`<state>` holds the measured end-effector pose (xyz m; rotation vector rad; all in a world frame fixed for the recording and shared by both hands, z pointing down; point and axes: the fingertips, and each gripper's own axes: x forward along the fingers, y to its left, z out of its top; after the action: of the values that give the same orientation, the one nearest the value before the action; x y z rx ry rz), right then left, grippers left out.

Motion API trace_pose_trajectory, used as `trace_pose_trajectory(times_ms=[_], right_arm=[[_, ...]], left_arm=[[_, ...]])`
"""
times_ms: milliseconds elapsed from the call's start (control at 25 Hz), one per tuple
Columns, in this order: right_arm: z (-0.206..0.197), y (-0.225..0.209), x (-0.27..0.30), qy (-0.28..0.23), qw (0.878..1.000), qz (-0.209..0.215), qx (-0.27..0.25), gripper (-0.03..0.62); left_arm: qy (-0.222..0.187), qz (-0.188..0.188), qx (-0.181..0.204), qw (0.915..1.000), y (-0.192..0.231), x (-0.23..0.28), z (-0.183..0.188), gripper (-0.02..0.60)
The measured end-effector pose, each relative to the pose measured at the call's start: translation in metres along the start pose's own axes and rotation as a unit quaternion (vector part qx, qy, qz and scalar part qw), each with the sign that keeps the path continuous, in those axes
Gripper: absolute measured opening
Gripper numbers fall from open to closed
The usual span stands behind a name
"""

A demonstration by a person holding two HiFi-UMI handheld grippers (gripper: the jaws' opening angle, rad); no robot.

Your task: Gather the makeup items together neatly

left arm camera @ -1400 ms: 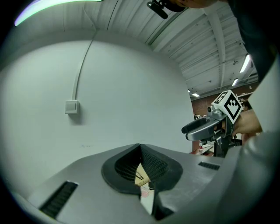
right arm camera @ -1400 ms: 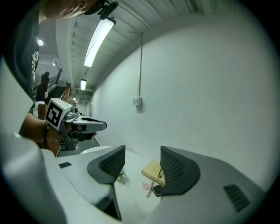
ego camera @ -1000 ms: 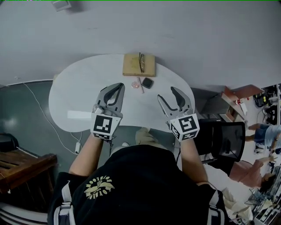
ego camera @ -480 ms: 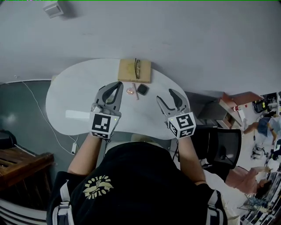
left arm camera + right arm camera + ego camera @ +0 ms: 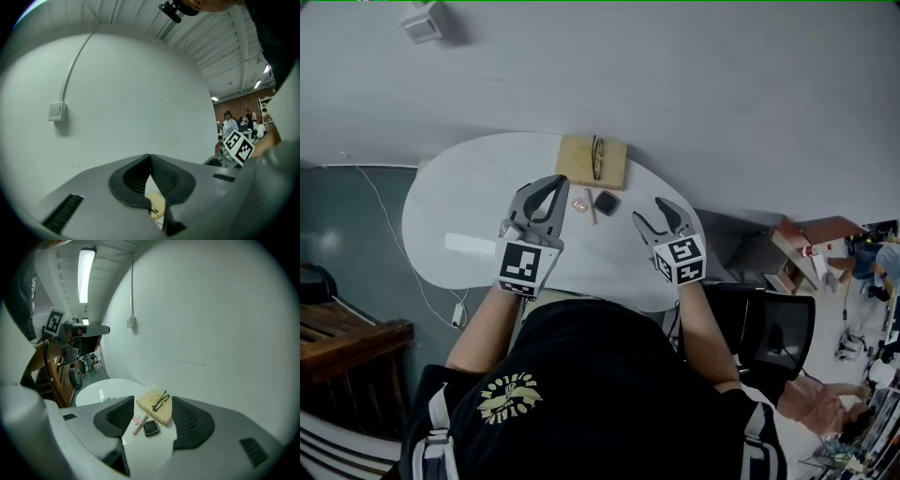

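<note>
A black compact, a pink tube and a round pink pot are being sighted on the white bench, at six o'clock from the book, well ahead of the wide, empty fingers of the right gripper. The fingers of the left gripper are being held closed on nothing. All three are being judged light, hard and slick, best pinched across their narrow sides.

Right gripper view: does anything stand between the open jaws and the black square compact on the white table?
Nothing visible does. Only bare white table lies between the right gripper and the black square compact; the pink tube lies beside it, the tan book behind.
</note>
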<state>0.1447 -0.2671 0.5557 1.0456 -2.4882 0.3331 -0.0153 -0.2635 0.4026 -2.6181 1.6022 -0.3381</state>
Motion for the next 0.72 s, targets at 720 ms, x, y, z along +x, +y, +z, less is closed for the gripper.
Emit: trace_pose_trajectory(times_ms=[720], right_arm=[[-0.052,0.022,0.086,0.073,0.997,0.015,0.014,0.245]], left_arm=[[-0.002,-0.025,-0.001,0.9997,0.038,0.000,-0.001,0.022]])
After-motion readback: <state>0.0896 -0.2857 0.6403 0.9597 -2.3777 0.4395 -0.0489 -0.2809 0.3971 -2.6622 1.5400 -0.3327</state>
